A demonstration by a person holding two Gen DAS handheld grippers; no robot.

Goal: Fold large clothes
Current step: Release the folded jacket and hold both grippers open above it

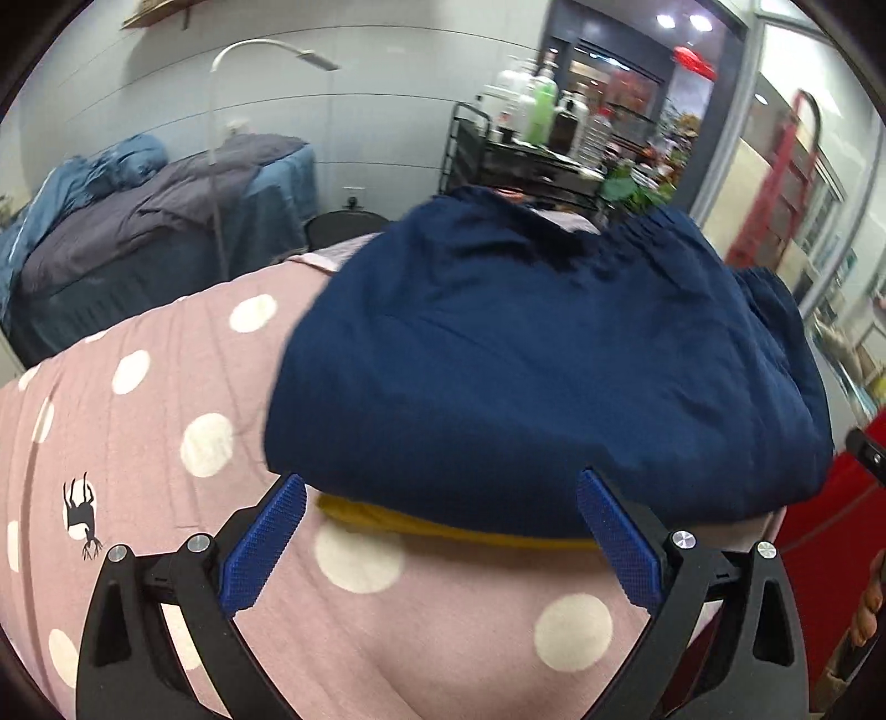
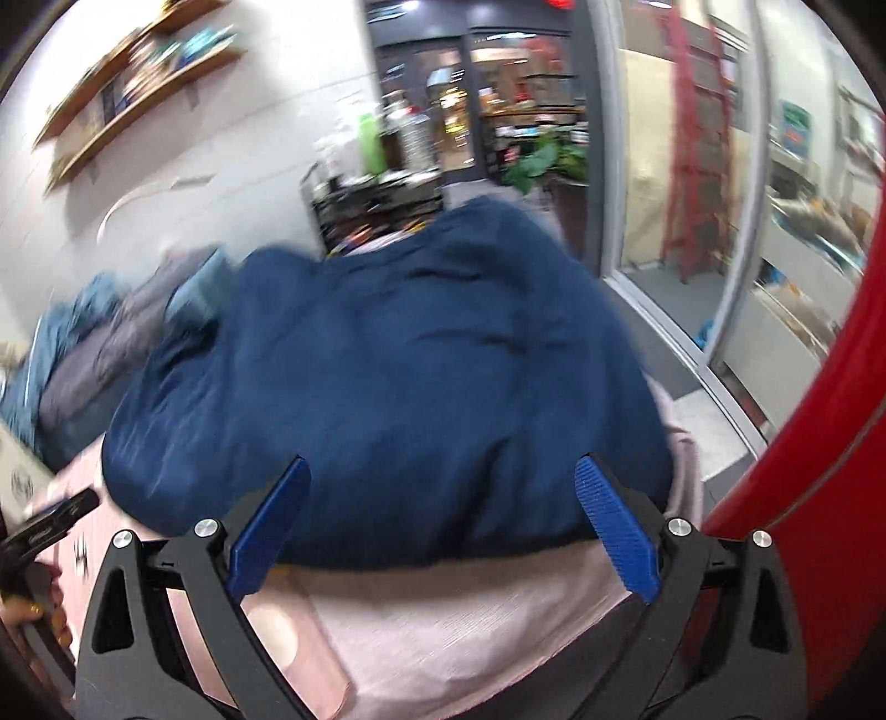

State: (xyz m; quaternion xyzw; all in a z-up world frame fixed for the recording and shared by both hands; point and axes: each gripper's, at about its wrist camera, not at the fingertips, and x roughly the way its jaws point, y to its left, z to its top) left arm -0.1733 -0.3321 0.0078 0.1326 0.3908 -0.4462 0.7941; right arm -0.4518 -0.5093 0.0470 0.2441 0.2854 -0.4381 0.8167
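Garment: a navy blue garment [image 1: 531, 360] lay folded in a thick bundle on the pink dotted sheet [image 1: 183, 399], in the middle of both views, its near edge just beyond the fingertips of both tools.
Yellow layer: a strip of yellow cloth [image 1: 443, 526] showed under the near edge of the bundle — seen in the left view only.
Left gripper [image 1: 443, 531]: jaws spread wide, nothing between the blue pads; the pad tips stood at the bundle's near hem, contact could not be told.
Right gripper [image 2: 443, 520]: jaws spread wide, nothing pinched; the picture was blurred.
Sheet: pink with white dots and a small black deer print [image 1: 82, 512] at the left.
Surroundings, far side: a heap of blue and grey bedding [image 1: 138, 221], a white curved lamp [image 1: 266, 50], a black cart [image 1: 498, 160] loaded with bottles, wooden wall shelves [image 2: 127, 83].
Surroundings, right side: a glass partition and a red ladder [image 1: 786, 183] beyond it; a red surface [image 2: 819, 443] close beside the right tool.
Obstruction: none over the bundle — the far edge of the sheet was hidden behind it.
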